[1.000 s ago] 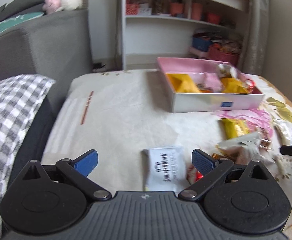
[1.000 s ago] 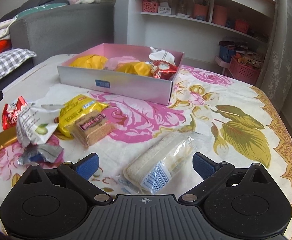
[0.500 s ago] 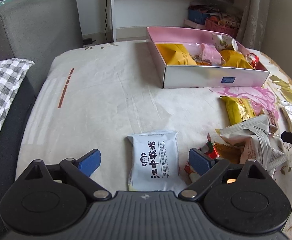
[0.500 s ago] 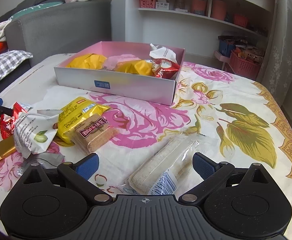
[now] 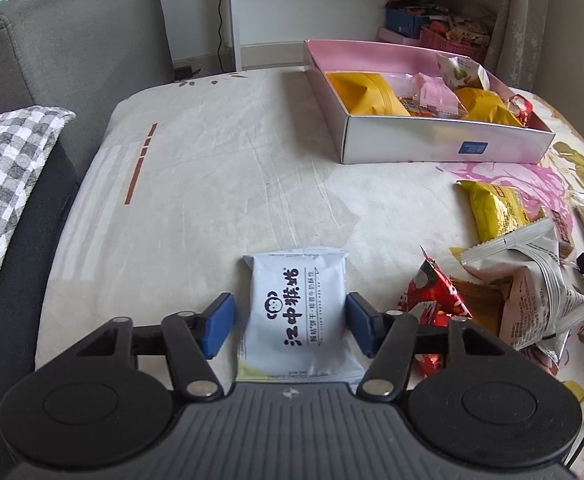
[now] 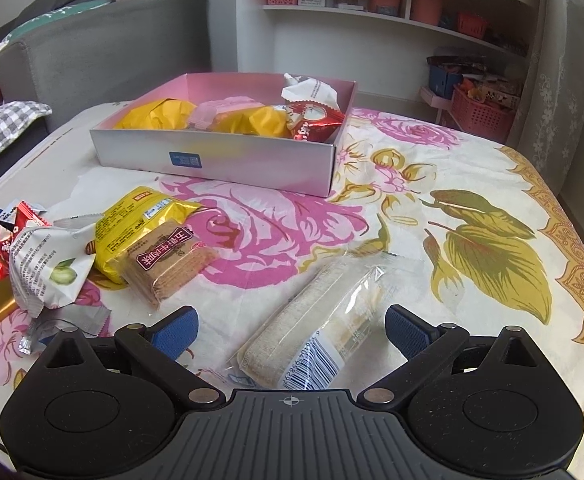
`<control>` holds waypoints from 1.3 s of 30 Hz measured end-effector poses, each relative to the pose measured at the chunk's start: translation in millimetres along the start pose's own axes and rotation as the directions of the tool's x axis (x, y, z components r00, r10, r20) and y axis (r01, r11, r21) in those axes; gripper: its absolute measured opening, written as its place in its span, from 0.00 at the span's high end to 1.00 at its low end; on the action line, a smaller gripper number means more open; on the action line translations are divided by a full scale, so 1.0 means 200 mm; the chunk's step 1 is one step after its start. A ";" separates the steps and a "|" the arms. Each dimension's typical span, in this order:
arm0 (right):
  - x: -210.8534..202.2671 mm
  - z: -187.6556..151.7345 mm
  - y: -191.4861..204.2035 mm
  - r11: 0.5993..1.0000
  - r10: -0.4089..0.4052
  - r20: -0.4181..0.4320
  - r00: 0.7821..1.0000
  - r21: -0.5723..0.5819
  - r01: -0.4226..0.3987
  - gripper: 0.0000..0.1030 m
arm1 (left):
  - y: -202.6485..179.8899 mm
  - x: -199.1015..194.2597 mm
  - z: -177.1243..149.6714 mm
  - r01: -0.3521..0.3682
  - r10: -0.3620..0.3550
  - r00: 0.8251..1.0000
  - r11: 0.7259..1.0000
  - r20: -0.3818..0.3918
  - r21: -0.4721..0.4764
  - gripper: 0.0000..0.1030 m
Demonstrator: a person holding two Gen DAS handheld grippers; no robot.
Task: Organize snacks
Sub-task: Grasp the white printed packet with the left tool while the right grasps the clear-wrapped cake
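Closing our left tool (image 5: pixel 289 326) around the white biscuit packet (image 5: pixel 299 312) on the bed sheet (image 5: pixel 211 200), we have the packet between the blue pads, the right one touching its edge and the left still just clear. Our right tool (image 6: pixel 289 330) hangs released over the clear-wrapped wafer bar (image 6: pixel 316 328), and the pink box (image 6: pixel 227 160) of snacks sits farther back.

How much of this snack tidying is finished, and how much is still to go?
Partly done. Several packets already lie in the pink box. The left gripper is closing around a white biscuit packet, not yet lifted. The right gripper hangs open over a clear-wrapped cracker pack. A yellow packet, a red wrapper and others remain on the cloth.
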State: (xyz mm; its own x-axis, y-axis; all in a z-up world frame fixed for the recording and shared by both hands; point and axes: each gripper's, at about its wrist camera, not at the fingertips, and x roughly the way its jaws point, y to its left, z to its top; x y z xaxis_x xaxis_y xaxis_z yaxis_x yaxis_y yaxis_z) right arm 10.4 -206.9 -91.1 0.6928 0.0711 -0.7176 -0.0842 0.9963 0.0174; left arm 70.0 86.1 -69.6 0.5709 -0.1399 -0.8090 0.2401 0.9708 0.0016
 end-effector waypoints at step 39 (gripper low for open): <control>-0.04 0.16 0.03 0.996 0.017 0.006 1.000 0.088 -0.018 0.71 | -0.06 -0.07 0.07 -0.001 0.003 0.999 0.999 0.034 -0.049 0.58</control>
State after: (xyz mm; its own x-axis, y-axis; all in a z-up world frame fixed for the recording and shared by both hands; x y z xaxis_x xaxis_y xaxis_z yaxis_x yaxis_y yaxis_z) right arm 27.0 -199.5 -62.5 0.6955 0.0886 -0.7130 -0.0334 0.9953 0.0912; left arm 70.6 72.6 -50.2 0.5978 -0.1438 -0.7886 0.2011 0.9792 -0.0261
